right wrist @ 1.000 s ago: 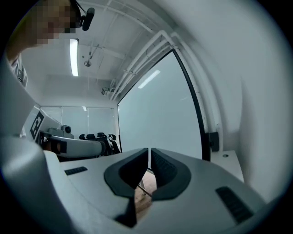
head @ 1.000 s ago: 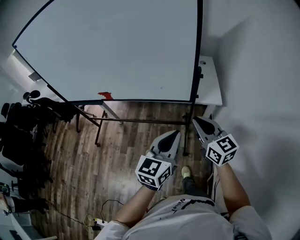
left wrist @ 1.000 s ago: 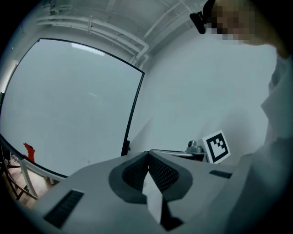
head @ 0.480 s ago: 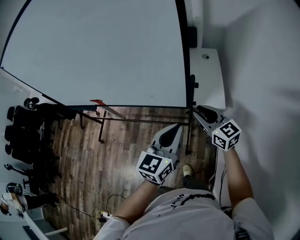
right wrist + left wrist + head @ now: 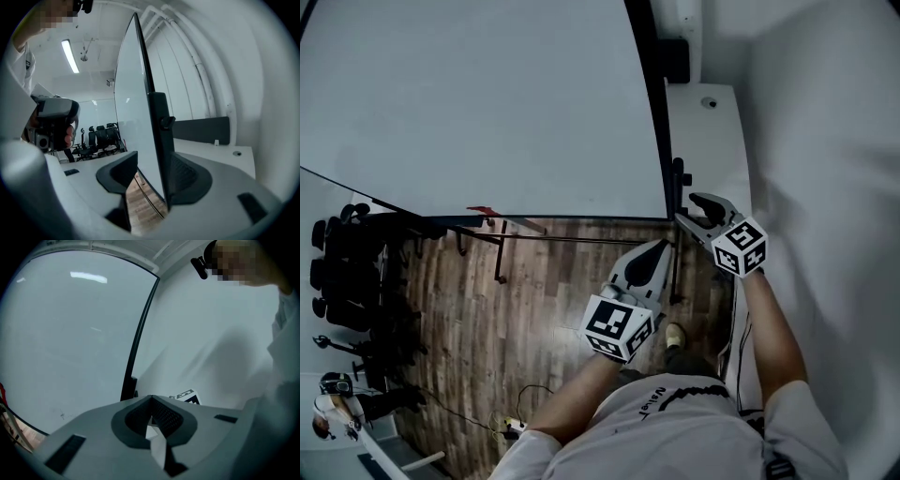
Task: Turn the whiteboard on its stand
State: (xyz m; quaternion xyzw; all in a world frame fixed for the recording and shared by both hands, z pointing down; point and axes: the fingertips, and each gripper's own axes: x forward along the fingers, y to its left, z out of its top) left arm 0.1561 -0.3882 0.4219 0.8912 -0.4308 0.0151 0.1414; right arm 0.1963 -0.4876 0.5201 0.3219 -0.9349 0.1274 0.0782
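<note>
The whiteboard [image 5: 487, 103] with its black frame fills the upper left of the head view, and its stand post [image 5: 677, 187] runs down its right edge. My right gripper [image 5: 694, 211] is at the board's lower right corner. In the right gripper view the board's framed edge [image 5: 157, 140] stands between the jaws of my right gripper [image 5: 152, 161]; they are opening, and the left jaw is clear of the board. My left gripper [image 5: 656, 248] hangs lower, above the floor, shut on nothing [image 5: 151, 401], and points at the whiteboard [image 5: 70, 333].
A white desk [image 5: 708, 141] stands behind the board by the white wall [image 5: 825, 141]. The stand's crossbar [image 5: 572, 241] spans the wooden floor. Black office chairs [image 5: 347, 272] crowd the left. A cable and power strip [image 5: 511, 427] lie near the person's feet.
My right gripper has moved up to the board's lower right corner and its jaws have parted. The board's right edge has shifted left in the head view. The left gripper has barely moved.
</note>
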